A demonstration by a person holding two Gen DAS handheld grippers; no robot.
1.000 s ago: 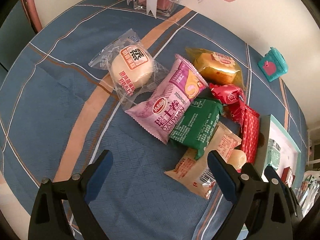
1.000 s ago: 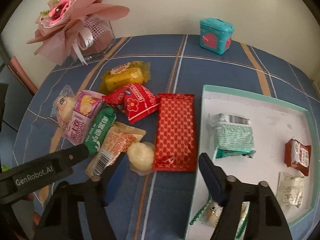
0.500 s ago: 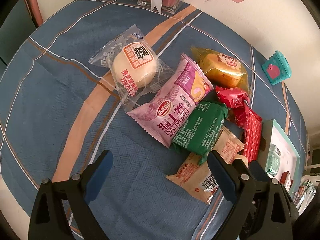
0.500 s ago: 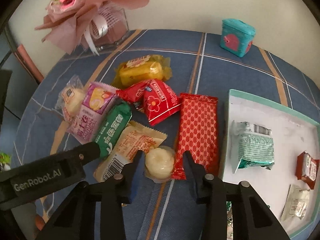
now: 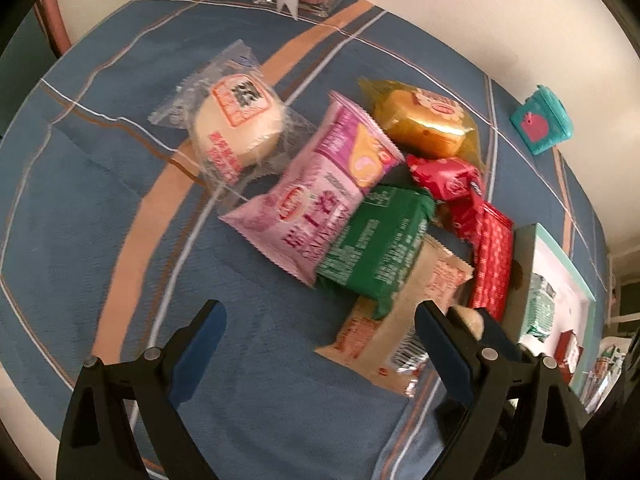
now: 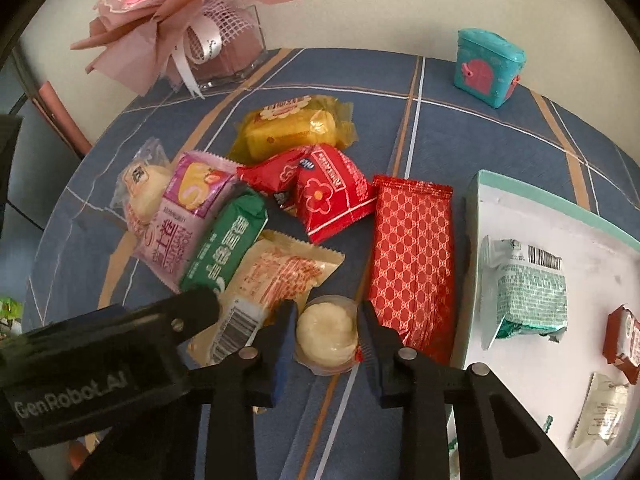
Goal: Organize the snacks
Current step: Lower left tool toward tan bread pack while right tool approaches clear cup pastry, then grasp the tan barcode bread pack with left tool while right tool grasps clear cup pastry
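Observation:
A pile of wrapped snacks lies on the blue cloth. My right gripper (image 6: 326, 312) is closed around a small round cream pastry in a clear cup (image 6: 327, 334), its fingers on both sides of it. Beside it lie a beige packet (image 6: 276, 284), a green packet (image 6: 226, 240), a pink packet (image 6: 180, 220) and a long red packet (image 6: 412, 256). My left gripper (image 5: 316, 316) is open and empty above the cloth, just short of the green packet (image 5: 380, 240) and beige packet (image 5: 396, 328). A white tray (image 6: 532, 216) at the right holds several small packets.
A wrapped bun (image 5: 236, 120), a yellow cake packet (image 6: 296, 130) and a red flower packet (image 6: 324, 192) lie further back. A pink bouquet in a clear box (image 6: 192, 28) and a teal toy box (image 6: 488, 66) stand at the far edge by the wall.
My right gripper moved left and forward from the tray edge and closed from wide open onto the round pastry. My left gripper stayed open and drifted slightly nearer the pile.

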